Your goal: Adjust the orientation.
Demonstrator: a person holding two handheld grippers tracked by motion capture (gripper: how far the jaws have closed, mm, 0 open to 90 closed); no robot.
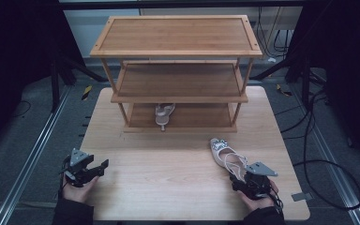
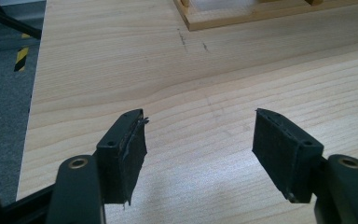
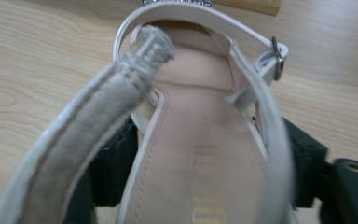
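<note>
A pale pink strappy sandal [image 1: 222, 152] with a jewelled toe lies on the wooden table [image 1: 168, 187], right of centre, toe pointing to the rack. My right gripper [image 1: 238, 177] is at its heel end. In the right gripper view the insole [image 3: 200, 154] lies between the two black pads [image 3: 307, 154], which sit against its sides, and the loose ankle strap [image 3: 98, 116] hangs in front. A matching sandal [image 1: 164, 114] stands on the rack's bottom shelf. My left gripper [image 1: 101, 166] rests near the table's front left and is open [image 2: 198, 140], with bare wood between its jaws.
A three-tier wooden shoe rack [image 1: 178, 51] stands at the back of the table; its top and middle shelves are bare. Its base corner [image 2: 223, 18] is far ahead of the left gripper. Metal rails and cables run on the floor at both sides.
</note>
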